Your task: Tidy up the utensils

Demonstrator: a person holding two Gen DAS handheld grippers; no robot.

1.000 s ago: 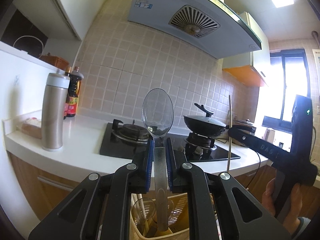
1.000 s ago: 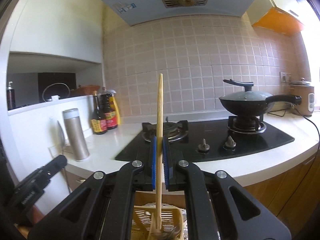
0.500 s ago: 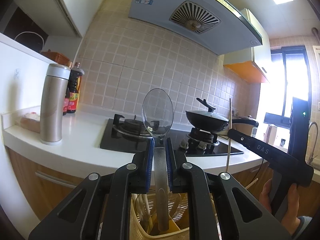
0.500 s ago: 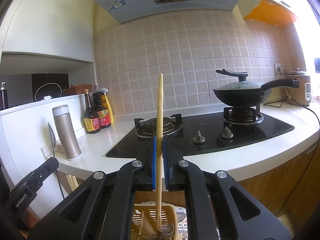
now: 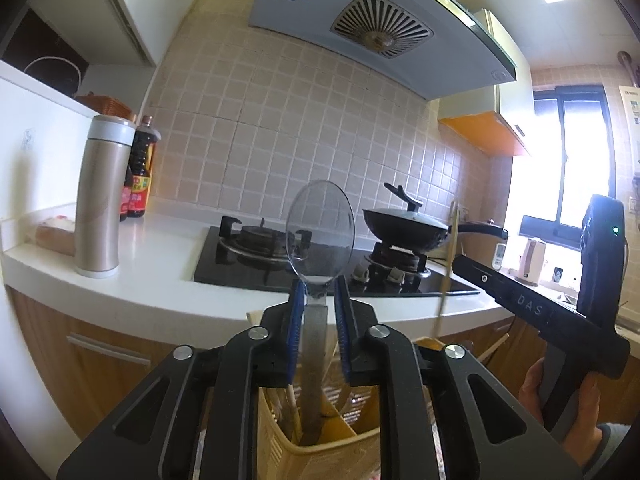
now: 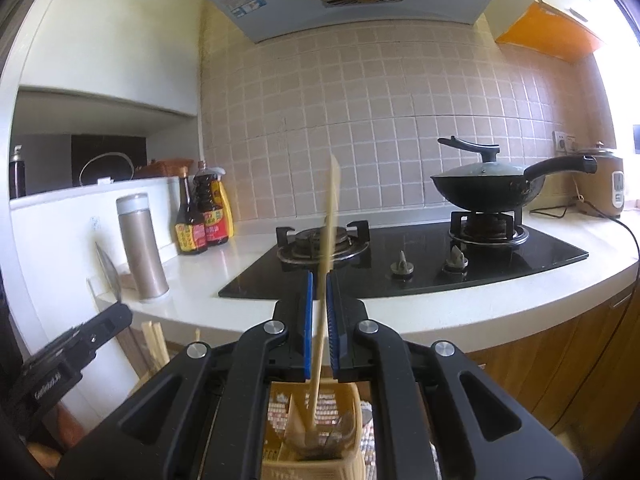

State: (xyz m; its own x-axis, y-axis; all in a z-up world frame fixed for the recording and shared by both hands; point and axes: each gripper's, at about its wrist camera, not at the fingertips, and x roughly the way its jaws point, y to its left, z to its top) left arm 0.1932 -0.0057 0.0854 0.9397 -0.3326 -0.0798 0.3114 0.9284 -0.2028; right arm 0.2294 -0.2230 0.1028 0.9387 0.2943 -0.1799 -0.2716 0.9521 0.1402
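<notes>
My left gripper (image 5: 319, 290) stands open around a clear plastic spoon (image 5: 320, 236), bowl up, whose handle reaches down into a yellow slotted utensil holder (image 5: 320, 446) below. The pads stand apart from the handle. My right gripper (image 6: 319, 284) is open around a wooden chopstick (image 6: 328, 224) that leans slightly right and looks blurred, its lower end inside the same holder (image 6: 316, 460). More chopsticks stand in the holder. The right gripper also shows at the right of the left wrist view (image 5: 456, 264).
A white counter (image 6: 460, 304) carries a black gas hob (image 6: 400, 264), a lidded wok (image 6: 488, 188), a steel flask (image 6: 142, 244), sauce bottles (image 6: 202, 216) and a rice cooker (image 6: 604, 188). A range hood (image 5: 360, 32) hangs above. Wooden cabinet fronts lie below the counter.
Both grippers have opened: the spoon and the chopstick are let go and stand lower in the holder. The chopstick has tilted to the right. Both views sank slightly toward the holder.
</notes>
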